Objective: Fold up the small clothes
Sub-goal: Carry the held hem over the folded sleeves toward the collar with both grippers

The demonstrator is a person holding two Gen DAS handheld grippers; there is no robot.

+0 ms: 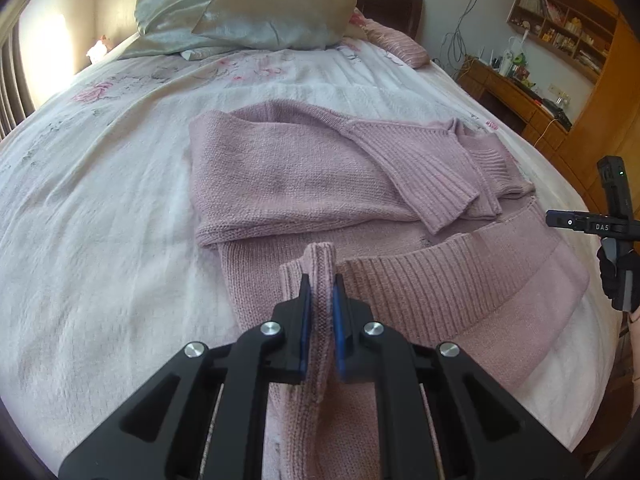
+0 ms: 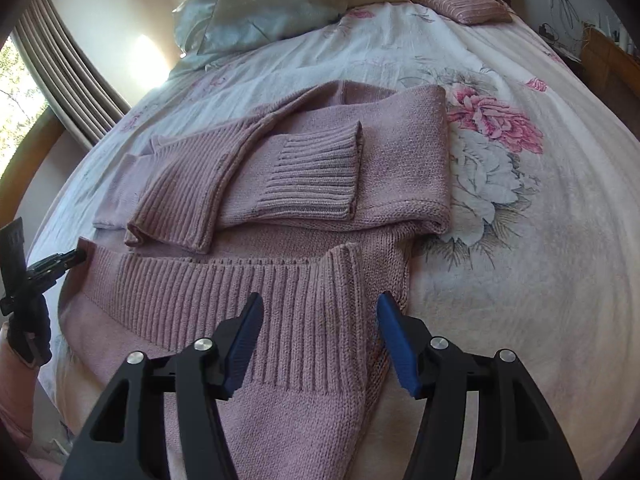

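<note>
We are working over a bed (image 1: pixel 100 184) with a pale floral cover, satin pillows (image 1: pixel 248 4) at its head and a wooden desk and shelves (image 1: pixel 560 32) off to one side. The pink knitted sweater (image 1: pixel 280 168) lies in the middle of the cover, both sleeves already crossed over the body and the ribbed hem (image 2: pixel 208 292) nearest us.

Our left gripper (image 1: pixel 320 292) is clamped on a raised fold of that hem at one corner, the knit standing up between the blue pads. Our right gripper (image 2: pixel 320 320) has its fingers spread wide, straddling the opposite hem corner, which peaks up between them; whether either pad touches the knit yet we cannot tell from this angle.

The risk, as we judge it, is an uneven lift. If the right closes on only the top layer, or too shallow on the rib, that corner may slip out as we carry the hem up, and the fold will skew. The loose knit may also stretch under a one-sided pull and drag the crossed sleeves out of place.
</note>
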